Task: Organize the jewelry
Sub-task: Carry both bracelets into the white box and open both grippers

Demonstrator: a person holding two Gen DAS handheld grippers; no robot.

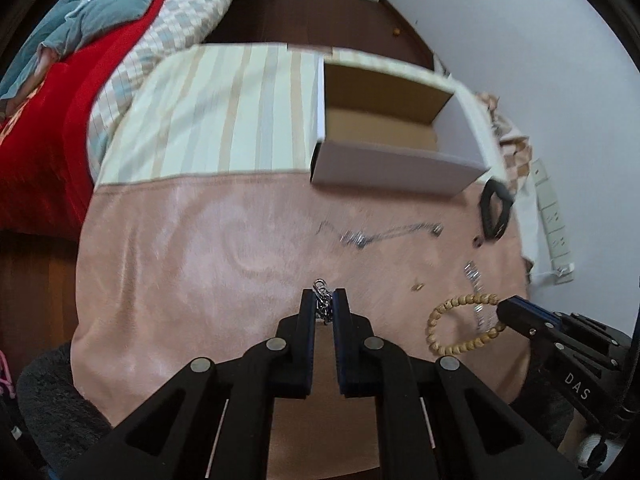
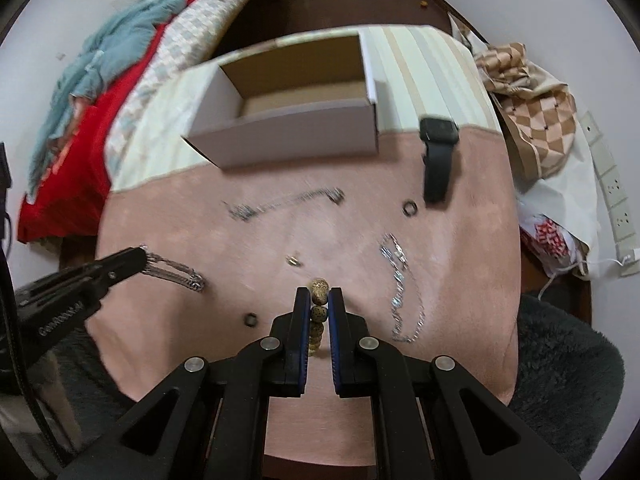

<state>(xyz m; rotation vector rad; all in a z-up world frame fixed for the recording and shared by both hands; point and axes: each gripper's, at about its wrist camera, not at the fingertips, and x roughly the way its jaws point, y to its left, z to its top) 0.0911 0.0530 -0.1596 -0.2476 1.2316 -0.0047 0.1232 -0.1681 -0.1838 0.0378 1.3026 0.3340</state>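
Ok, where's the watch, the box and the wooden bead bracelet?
watch (image 2: 438,160), right wrist view, on its black strap.
box (image 2: 288,136), right wrist view, on its near outside wall.
bead bracelet (image 1: 434,322), left wrist view, on the beads at its left side.

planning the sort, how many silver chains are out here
3: one silver chain clamped in the left hand-held gripper, one lying right of the right hand-held gripper, one near the box.

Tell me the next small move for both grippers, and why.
Probably carry both toward the open box and release inside. The left gripper is shut on a silver chain, the right gripper on the bead bracelet, and the box looks empty.
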